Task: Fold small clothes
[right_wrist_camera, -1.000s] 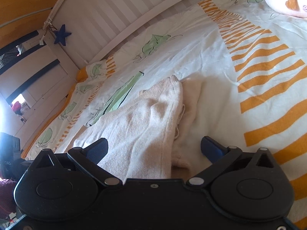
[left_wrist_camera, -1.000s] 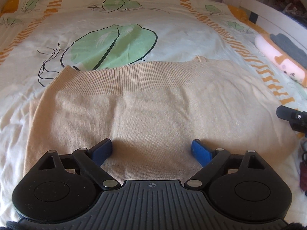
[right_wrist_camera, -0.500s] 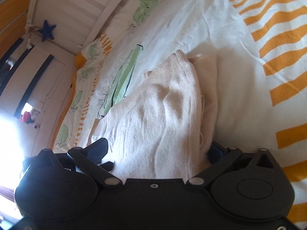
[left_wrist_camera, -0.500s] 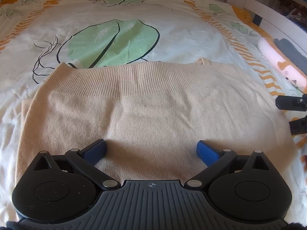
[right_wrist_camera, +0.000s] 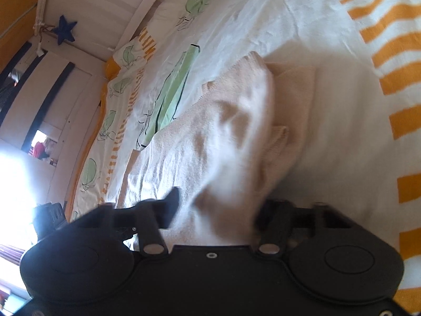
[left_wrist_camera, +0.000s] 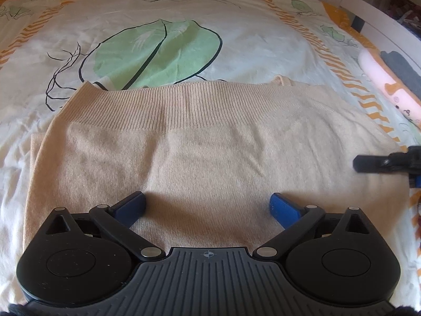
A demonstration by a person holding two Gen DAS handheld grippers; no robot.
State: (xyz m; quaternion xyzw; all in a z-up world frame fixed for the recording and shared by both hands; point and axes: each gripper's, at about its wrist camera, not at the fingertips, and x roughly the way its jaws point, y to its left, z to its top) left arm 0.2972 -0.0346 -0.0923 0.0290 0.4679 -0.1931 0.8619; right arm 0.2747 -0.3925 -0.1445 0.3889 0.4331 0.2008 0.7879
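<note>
The beige knit garment (left_wrist_camera: 210,144) lies flat on the bed's leaf-print duvet (left_wrist_camera: 158,26), ribbed hem at the far side. Left hand-held gripper (left_wrist_camera: 208,206) hangs over the garment's near edge, blue pads spread wide, nothing between them. Right hand-held gripper (right_wrist_camera: 215,210) sits at the garment's right edge, jaws closing with a bunched fold of knit between them. A pink plush toy (left_wrist_camera: 386,87) lies far right.

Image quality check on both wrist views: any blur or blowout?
Left wrist view: sharp and evenly lit; beige knit garment shows clear ribbing, fisheye bends the bedsheet. Right wrist view: motion blur smears the fabric and closing right hand-held gripper; window glare blows out lower left.
</note>
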